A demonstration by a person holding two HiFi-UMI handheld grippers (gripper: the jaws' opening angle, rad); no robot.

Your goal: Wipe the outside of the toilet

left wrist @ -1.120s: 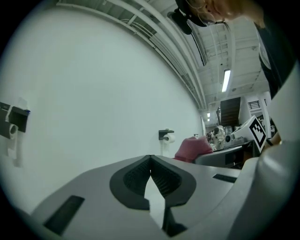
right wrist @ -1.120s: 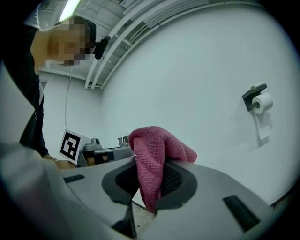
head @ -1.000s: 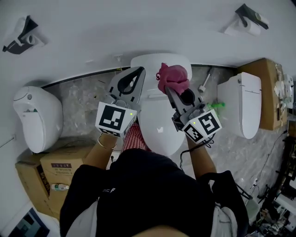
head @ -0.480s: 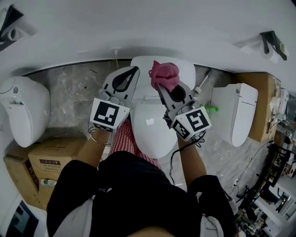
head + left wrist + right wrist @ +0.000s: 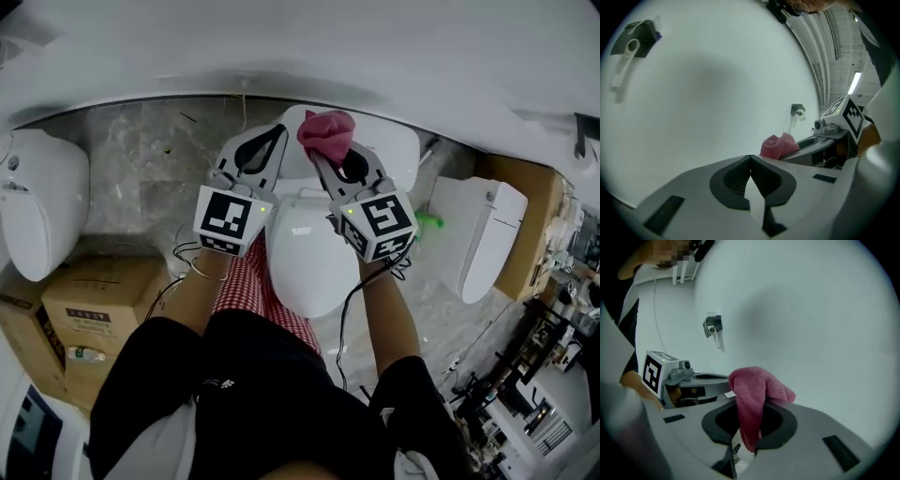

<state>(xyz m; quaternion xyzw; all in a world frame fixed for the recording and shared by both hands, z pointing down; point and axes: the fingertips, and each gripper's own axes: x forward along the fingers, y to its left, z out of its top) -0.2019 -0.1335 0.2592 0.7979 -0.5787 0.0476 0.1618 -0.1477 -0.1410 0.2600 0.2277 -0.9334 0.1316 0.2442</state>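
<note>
The right claw [image 5: 749, 414] pinches a pink cloth [image 5: 757, 385] above the rear of the toilet [image 5: 305, 258]. The cloth looks soft and light, so a grip at its bunched middle should hold (loose ends flop). The left claw [image 5: 750, 161] is pressed together, with nothing in it.

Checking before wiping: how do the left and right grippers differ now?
The grey right gripper clamps a pink cloth; the grey left gripper holds nothing. The left gripper's jaws meet at the tips; the right gripper's are parted by cloth. Both point at the white wall.
</note>
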